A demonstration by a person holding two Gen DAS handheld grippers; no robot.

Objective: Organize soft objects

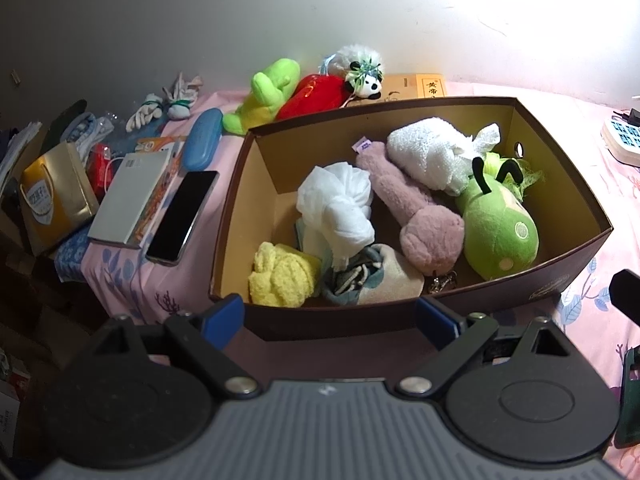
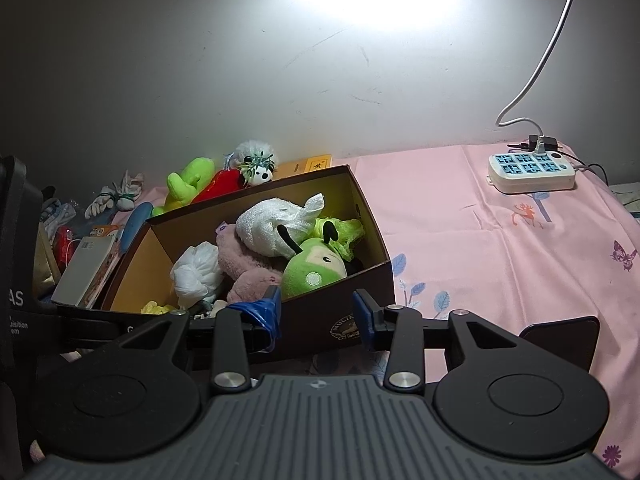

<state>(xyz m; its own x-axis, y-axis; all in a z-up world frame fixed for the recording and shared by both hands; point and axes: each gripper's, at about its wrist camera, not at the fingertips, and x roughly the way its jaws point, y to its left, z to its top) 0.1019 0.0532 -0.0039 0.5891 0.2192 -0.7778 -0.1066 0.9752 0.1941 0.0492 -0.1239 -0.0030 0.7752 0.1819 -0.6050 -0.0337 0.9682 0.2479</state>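
While the brown cardboard box (image 1: 280,322) stands open on the pink bed sheet (image 2: 480,240), most of the soft things lie inside it. At the far side of the box rests a white fluffy towel bundle (image 1: 424,152), and just beside it, toward the right wall, lies a green bug plush (image 1: 500,232) with black antennae. A pink plush (image 1: 416,216) stretches across the middle of the box and touches the green one. A white knotted cloth (image 1: 336,204) sits left of the pink plush, and near the front wall of the box are a yellow knitted piece (image 1: 280,276) and a beige and grey pouch (image 1: 372,276).

Behind the box, against the wall, three toys are outside it: a light green plush (image 1: 264,96), a red plush (image 1: 316,96) and a small panda toy (image 1: 364,80). Left of the box lie a black phone (image 1: 182,216), a grey booklet (image 1: 128,196) and a blue case (image 1: 204,138). Far to the right of the box a white power strip (image 2: 532,172) rests on the sheet.

The left gripper (image 1: 330,314) hangs before the front wall of the box, its blue pads wide apart, with nothing pressed between them. The right gripper (image 2: 318,314) is at the box's near right corner, its jaws partly open, and they hold nothing.
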